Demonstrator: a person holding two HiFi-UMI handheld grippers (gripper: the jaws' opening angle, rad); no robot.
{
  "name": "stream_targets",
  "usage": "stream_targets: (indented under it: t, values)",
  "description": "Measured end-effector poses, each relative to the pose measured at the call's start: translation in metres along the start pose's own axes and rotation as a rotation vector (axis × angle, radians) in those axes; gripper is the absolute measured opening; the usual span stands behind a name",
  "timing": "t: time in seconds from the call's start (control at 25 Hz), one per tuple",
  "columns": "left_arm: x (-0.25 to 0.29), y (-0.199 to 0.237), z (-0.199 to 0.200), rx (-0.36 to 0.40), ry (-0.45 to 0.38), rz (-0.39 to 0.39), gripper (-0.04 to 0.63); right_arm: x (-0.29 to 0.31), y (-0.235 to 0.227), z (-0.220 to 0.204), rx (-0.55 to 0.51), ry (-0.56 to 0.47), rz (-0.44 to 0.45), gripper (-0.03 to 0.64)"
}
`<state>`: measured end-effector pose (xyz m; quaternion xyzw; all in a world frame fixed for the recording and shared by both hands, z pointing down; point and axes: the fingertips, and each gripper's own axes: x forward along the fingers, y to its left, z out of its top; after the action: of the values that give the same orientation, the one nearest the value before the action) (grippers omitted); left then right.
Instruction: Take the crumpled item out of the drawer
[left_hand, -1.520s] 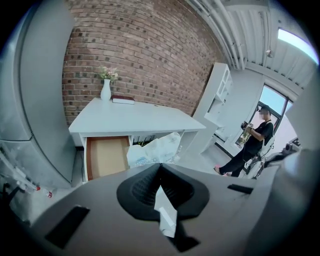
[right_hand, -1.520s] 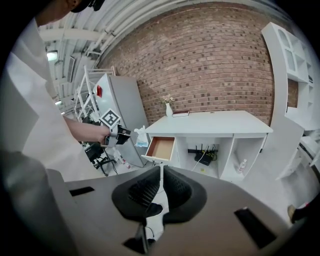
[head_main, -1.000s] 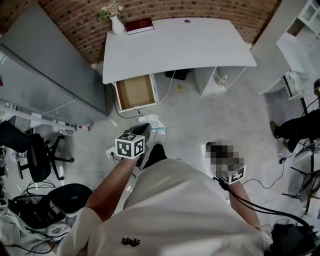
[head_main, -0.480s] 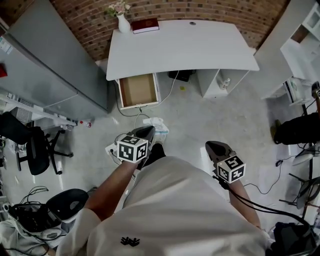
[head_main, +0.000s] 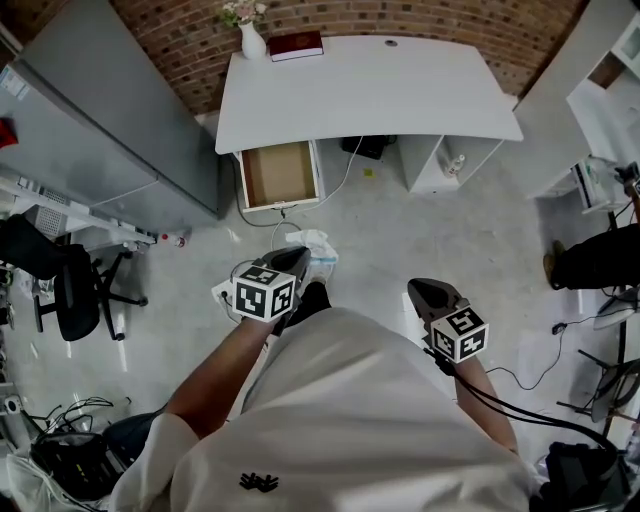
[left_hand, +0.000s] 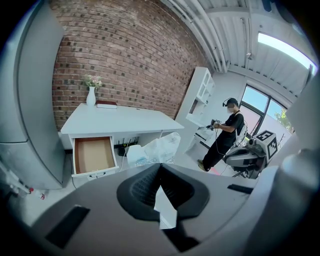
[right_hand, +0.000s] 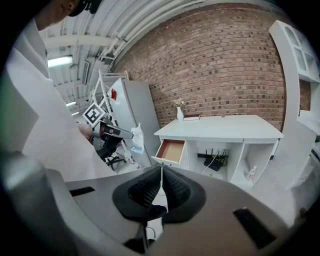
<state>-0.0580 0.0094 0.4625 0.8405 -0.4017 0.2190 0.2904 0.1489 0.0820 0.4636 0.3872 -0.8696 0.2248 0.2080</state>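
The crumpled item is a white plastic bag (head_main: 314, 246) with pale blue print. It hangs over the floor in front of my left gripper (head_main: 300, 257), which is shut on it. In the left gripper view the bag (left_hand: 156, 148) bunches up beyond the tips, and a white strip of it is pinched between the pads. The open drawer (head_main: 280, 174) under the white desk (head_main: 365, 90) shows a bare brown bottom (left_hand: 92, 154). My right gripper (head_main: 417, 288) hangs at the right, shut with nothing in it (right_hand: 161, 169). From there I see the left gripper and the bag (right_hand: 136, 139).
A tall grey cabinet (head_main: 90, 120) stands left of the desk. A vase (head_main: 252, 40) and a red book (head_main: 296, 45) sit on the desk's back edge. An office chair (head_main: 60, 290) and cables are at the left. A person (left_hand: 224, 131) stands at the right.
The desk and drawer have slid up and to the right in the head view as I drew back. The left gripper has kept hold of the bag throughout.
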Motion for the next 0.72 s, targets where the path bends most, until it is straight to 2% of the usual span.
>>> stream_targets:
  t: [0.72]
  values:
    - [0.011,0.0,-0.006,-0.015,0.013,0.0,0.023,0.006,-0.001,-0.009,-0.012,0.029,0.025,0.029]
